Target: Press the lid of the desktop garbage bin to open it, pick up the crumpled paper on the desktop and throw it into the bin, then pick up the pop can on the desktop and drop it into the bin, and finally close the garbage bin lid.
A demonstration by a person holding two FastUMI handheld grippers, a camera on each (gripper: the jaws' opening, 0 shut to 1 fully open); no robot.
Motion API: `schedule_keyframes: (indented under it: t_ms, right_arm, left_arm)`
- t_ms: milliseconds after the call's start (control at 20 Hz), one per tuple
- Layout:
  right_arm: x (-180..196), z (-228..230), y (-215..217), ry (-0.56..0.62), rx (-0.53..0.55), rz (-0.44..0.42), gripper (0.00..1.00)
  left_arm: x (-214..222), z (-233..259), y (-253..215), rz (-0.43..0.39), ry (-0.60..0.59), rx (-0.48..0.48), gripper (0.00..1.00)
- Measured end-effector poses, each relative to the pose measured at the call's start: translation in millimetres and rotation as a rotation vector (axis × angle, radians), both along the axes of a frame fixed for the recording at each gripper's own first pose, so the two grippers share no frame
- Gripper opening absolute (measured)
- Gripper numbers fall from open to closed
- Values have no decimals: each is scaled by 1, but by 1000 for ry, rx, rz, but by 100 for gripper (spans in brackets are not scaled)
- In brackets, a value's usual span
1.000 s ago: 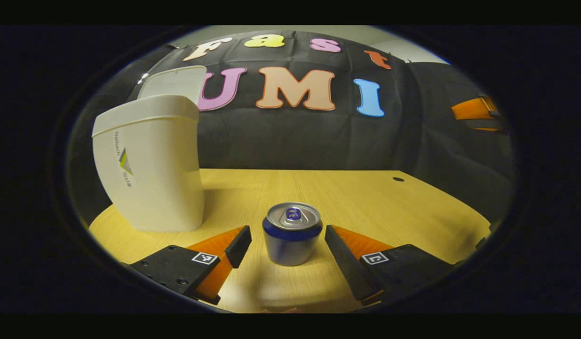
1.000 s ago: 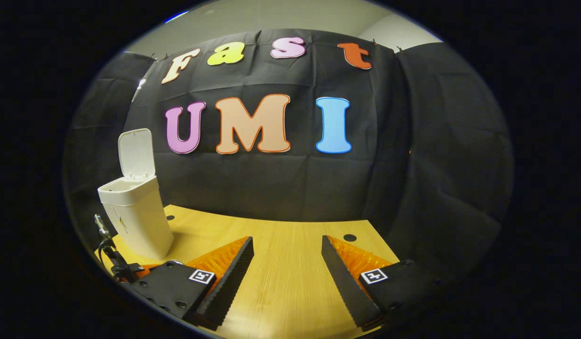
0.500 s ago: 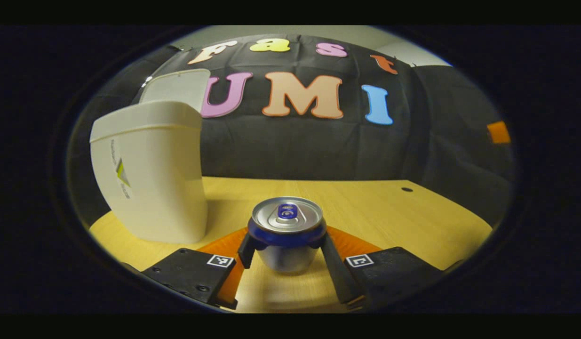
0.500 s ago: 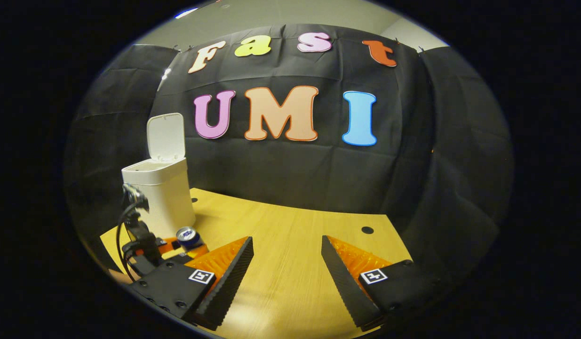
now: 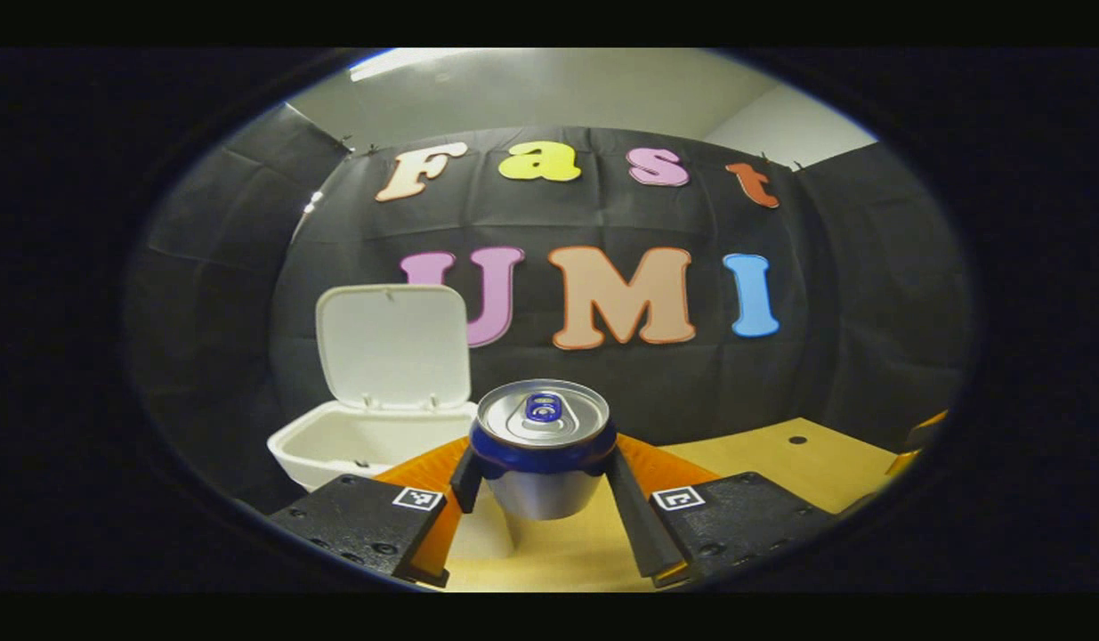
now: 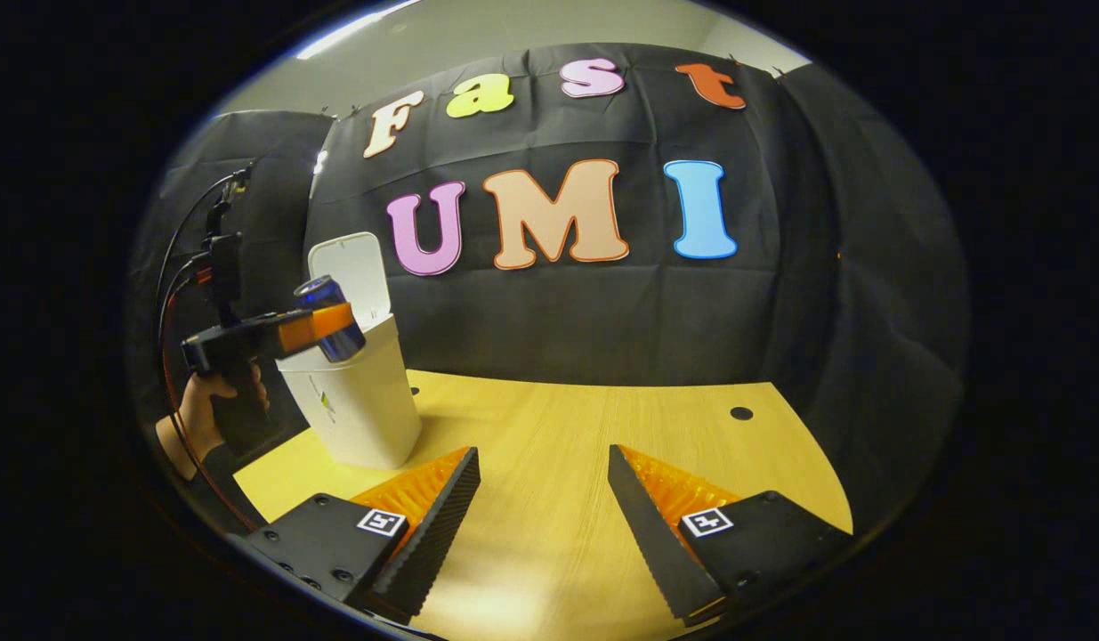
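Pop can (image 5: 542, 445) of smooth metal clamped in left gripper (image 5: 540, 481), right gripper (image 6: 544, 507) spread wide

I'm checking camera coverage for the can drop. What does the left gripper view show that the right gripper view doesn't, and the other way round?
Left gripper view: the pop can seen top-on with its tab, clamped in the left claw, and the inside of the bin through its open mouth.
Right gripper view: the hand holding that claw from the side, the bin's outer wall down to the table, and the open right claw.
Shared: pop can, bin, raised lid, table.
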State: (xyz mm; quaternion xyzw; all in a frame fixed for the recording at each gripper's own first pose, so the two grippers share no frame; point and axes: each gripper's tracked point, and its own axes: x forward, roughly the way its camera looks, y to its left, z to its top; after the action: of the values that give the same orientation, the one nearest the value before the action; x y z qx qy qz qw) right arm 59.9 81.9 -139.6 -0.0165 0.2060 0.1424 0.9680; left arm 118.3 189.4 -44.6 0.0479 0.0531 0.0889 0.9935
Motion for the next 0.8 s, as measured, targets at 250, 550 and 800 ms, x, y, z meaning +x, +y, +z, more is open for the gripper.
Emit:
schedule_keyframes:
  t_ms: [250,550,800]
  right_arm:
    - [1,-8,1,22,24,-78,96]
    - [-5,-19,4,56,-8,-131,96]
    - [-2,-15,12,51,-29,-131,96]
  left_arm:
    - [32,0,86,105,62,15,70]
    - [44,-60,137,172,221,-54,71]
    - [37,-72,141,196,206,-80,79]
